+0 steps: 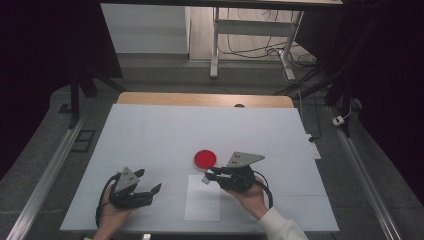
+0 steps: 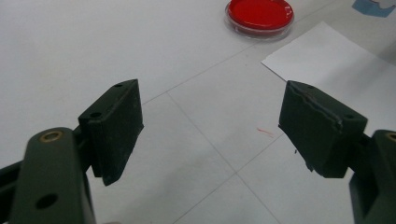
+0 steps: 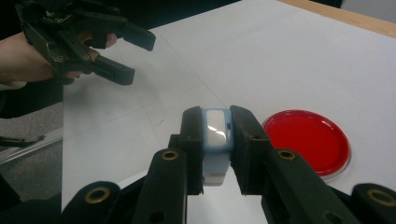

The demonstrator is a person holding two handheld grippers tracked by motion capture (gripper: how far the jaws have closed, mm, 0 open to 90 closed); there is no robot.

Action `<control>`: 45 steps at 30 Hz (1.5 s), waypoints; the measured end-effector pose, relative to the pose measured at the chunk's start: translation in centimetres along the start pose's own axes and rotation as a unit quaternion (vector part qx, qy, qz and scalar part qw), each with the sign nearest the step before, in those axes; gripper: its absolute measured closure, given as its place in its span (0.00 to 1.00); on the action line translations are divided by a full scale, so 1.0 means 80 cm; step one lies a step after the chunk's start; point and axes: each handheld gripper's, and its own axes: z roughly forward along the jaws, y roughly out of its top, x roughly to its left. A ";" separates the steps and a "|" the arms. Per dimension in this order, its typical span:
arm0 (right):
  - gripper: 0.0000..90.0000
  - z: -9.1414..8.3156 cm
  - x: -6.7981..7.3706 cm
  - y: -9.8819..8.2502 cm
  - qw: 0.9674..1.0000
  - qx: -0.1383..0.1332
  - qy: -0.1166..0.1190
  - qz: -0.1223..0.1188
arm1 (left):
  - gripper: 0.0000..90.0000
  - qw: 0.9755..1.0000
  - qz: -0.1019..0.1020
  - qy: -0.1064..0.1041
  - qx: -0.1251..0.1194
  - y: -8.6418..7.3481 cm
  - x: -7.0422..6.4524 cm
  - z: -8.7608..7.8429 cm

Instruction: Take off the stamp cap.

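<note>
Right gripper view: right gripper clamped shut on small light-blue block with white glossy top face, block pinched between both black pads, raised off the table. Landmark: red dish. Block just beside the dish, not touching it. High view: right gripper near the dish, on its near side, above top edge of white paper sheet lying nearer the person than the dish. Left gripper well apart from the dish, jaws spread wide, nothing between them. Left gripper view: dish far ahead of the empty jaws, paper beside it.
</note>
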 end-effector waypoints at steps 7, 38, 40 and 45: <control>0.83 -0.002 -0.003 0.000 1.000 -0.005 -0.008 0.006 | 0.24 1.000 0.005 -0.010 -0.001 0.008 -0.006 0.004; 0.83 -0.001 -0.003 0.003 0.999 -0.020 -0.025 -0.008 | 0.24 0.998 0.030 -0.048 0.007 0.070 -0.068 0.049; 0.83 -0.001 -0.002 0.003 0.999 -0.021 -0.025 -0.008 | 0.24 0.998 0.034 -0.053 0.007 0.074 -0.072 0.054; 0.83 -0.001 -0.001 0.003 0.999 -0.025 -0.025 -0.007 | 0.24 0.997 0.039 -0.060 0.004 0.081 -0.081 0.064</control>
